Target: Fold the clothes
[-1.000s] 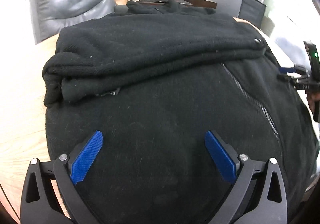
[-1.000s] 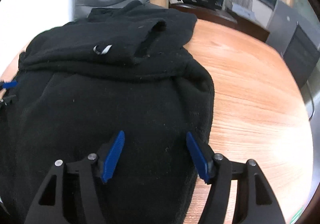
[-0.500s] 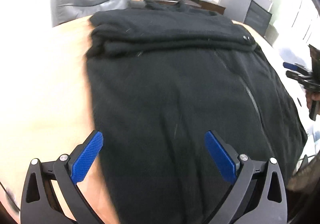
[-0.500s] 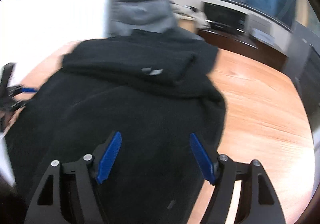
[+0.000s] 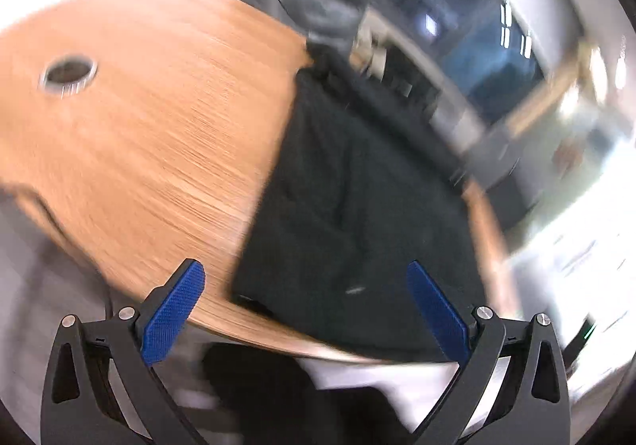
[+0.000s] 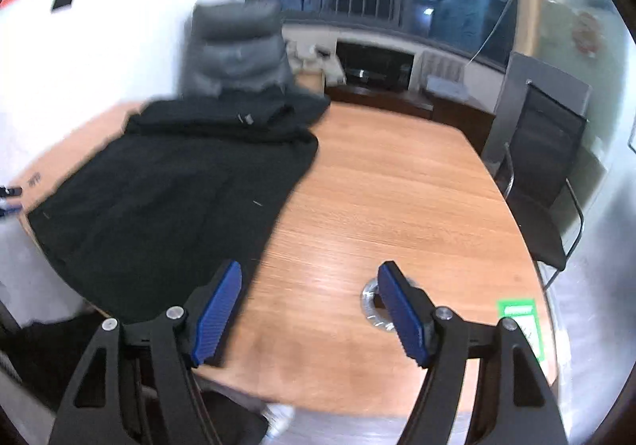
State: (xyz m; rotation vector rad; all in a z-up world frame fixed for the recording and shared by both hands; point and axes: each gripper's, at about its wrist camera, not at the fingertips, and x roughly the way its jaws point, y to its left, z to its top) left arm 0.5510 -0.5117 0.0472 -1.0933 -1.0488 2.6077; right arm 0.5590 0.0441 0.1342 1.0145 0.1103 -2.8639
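A black fleece jacket lies flat on the wooden table, its upper part folded over at the far end near the chair. In the blurred left wrist view the jacket runs from the table's near edge away. My left gripper is open and empty, held off the near edge of the table above the jacket's hem. My right gripper is open and empty, pulled back above the table to the right of the jacket.
A grey leather chair stands behind the jacket. A black mesh chair is at the right. A metal cable grommet sits in the table; a second one shows in the left wrist view. A green sticker lies near the right edge.
Both grippers have pulled back and up from the jacket, still open. The left view has swung left and blurred; the right gripper has shifted right over bare table.
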